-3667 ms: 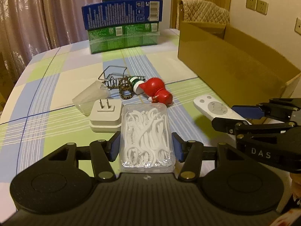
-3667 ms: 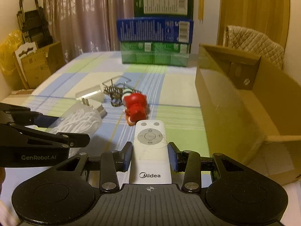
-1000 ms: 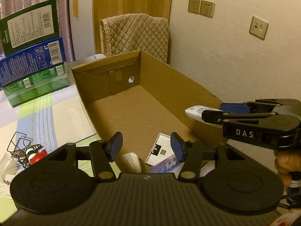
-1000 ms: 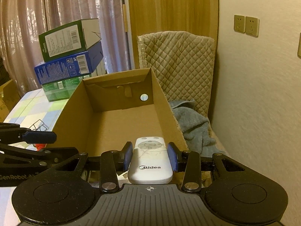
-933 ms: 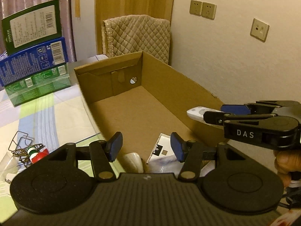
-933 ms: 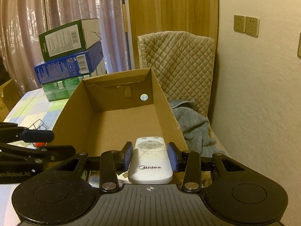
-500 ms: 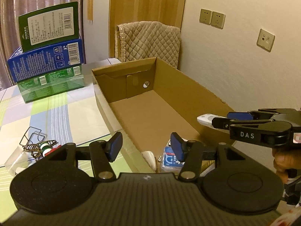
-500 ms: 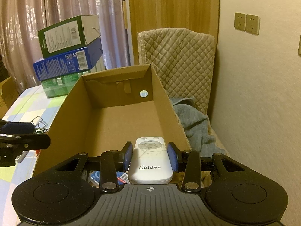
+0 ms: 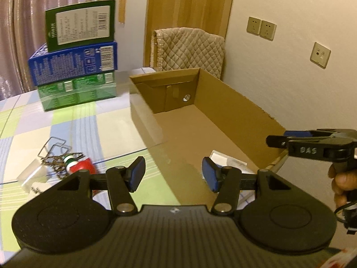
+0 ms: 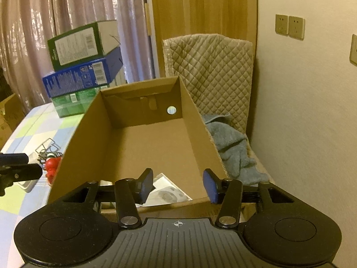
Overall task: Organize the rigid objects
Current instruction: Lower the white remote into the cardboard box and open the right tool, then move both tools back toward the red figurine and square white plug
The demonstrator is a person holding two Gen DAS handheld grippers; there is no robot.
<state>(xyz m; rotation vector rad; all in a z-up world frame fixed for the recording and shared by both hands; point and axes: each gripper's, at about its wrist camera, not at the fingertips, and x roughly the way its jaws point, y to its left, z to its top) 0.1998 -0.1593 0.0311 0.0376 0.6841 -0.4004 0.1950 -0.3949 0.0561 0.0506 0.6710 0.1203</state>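
The open cardboard box (image 10: pixel 75 147) stands on the table's right side, with its floor mostly bare. My right gripper (image 10: pixel 178 187) hovers over its near end, its jaws opening with nothing between them. Below it, the white remote (image 10: pixel 165 194) lies on the box floor among other white items. My left gripper (image 9: pixel 174 175) is open and empty over the box's (image 9: pixel 145 111) near left wall. A white packet (image 9: pixel 225 159) shows inside. From the left wrist, the right gripper (image 9: pixel 279 137) is seen at the right. The red Santa toy (image 9: pixel 83 165) lies on the checked tablecloth.
A wire rack (image 9: pixel 53 147), a clear plastic cup (image 9: pixel 31 174) and a stack of green and blue cartons (image 9: pixel 75 67) are on the table left of the box. A quilted chair back (image 10: pixel 209 67) and a grey towel (image 10: pixel 229 147) sit beyond the box, beside the wall.
The right gripper's jaws have parted and the remote has left them; it now lies in the box. The left gripper has drawn back to the left, off the box interior.
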